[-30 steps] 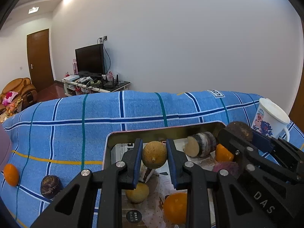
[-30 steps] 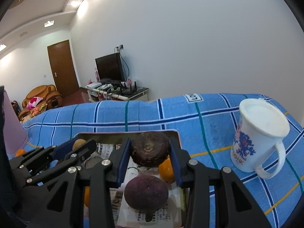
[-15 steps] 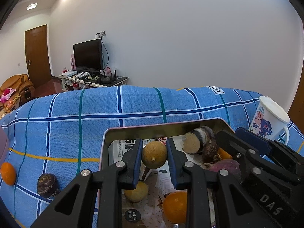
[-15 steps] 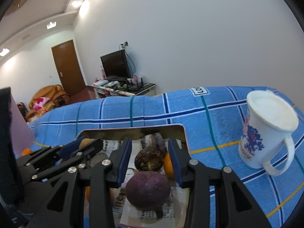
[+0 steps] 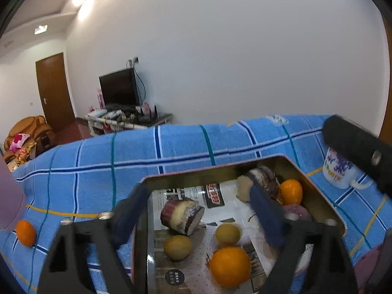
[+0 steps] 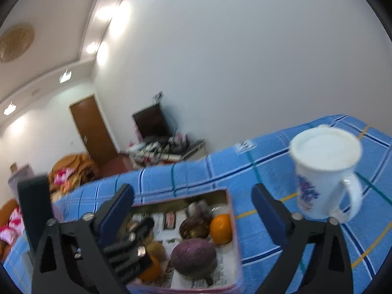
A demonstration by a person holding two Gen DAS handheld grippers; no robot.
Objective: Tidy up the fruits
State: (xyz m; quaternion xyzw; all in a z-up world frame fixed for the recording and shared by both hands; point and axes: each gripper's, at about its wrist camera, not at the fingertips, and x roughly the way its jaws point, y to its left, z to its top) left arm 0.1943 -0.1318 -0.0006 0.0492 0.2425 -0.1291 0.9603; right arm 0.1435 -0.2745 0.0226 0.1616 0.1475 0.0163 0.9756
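A metal tray [image 5: 215,169] lined with newspaper sits on the blue plaid cloth. In the left wrist view it holds two yellow fruits [image 5: 178,247], an orange [image 5: 229,265], a second orange [image 5: 291,191], two cut root pieces [image 5: 182,215] and a purple fruit [image 5: 297,212]. My left gripper [image 5: 199,210] is open and empty above the tray. My right gripper [image 6: 192,210] is open and empty above the tray's [image 6: 231,220] right side, over a purple fruit [image 6: 193,257], a brown fruit [image 6: 192,227] and an orange [image 6: 221,229].
A white mug [image 6: 324,171] stands on the cloth right of the tray; it also shows in the left wrist view [image 5: 336,174]. A loose orange [image 5: 25,232] lies on the cloth at far left, beside a pink object [image 5: 9,201].
My left gripper opened and let the yellow fruit drop into the tray. My right gripper released the brown fruit into the tray, opened wide and rose.
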